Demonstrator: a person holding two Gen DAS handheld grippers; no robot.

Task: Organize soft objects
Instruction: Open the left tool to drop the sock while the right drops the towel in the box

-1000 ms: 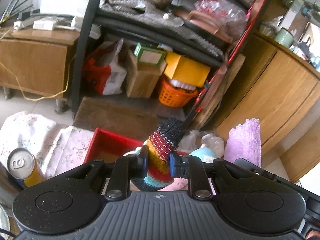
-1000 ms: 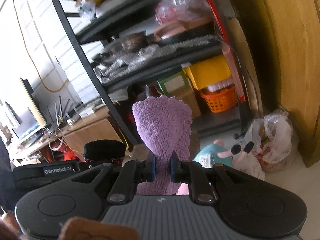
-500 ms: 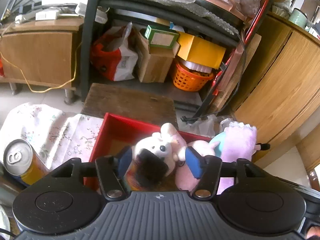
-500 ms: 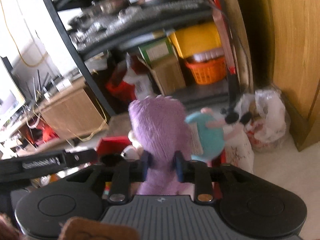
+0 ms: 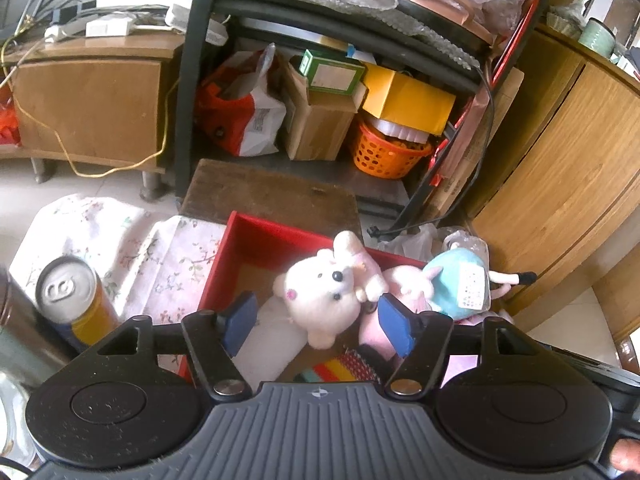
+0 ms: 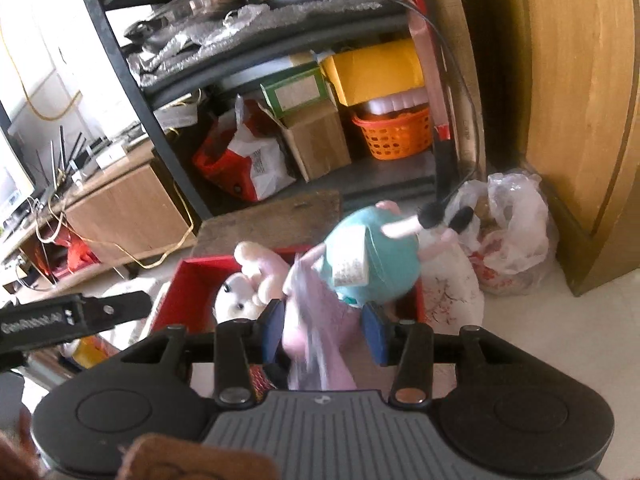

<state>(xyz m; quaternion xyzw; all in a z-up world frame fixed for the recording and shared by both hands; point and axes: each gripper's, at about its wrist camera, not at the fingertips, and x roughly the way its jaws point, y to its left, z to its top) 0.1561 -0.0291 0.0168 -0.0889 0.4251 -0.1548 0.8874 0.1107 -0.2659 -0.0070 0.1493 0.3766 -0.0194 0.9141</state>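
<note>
A red box (image 5: 256,234) on the floral cloth holds a white plush bear (image 5: 320,292), a pink plush and a teal plush (image 5: 456,280). A striped sock (image 5: 340,370) lies in the box, just under my left gripper (image 5: 317,326). Its jaws are opening wide and hold nothing. In the right wrist view, the jaws of my right gripper (image 6: 324,331) are opening over the box (image 6: 188,280). A blurred purple fuzzy sock (image 6: 312,320) hangs loose between them, clear of the right pad. The teal plush (image 6: 372,248) sits just beyond.
A drink can (image 5: 68,296) stands left of the box on the floral cloth (image 5: 168,256). Behind is a black shelf rack with boxes and an orange basket (image 5: 384,152). A wooden cabinet (image 5: 560,168) stands to the right, with a plastic bag (image 6: 508,236) at its foot.
My left gripper opened and let the striped sock drop into the box. My right gripper came down toward the box, and its jaws parted around the purple sock.
</note>
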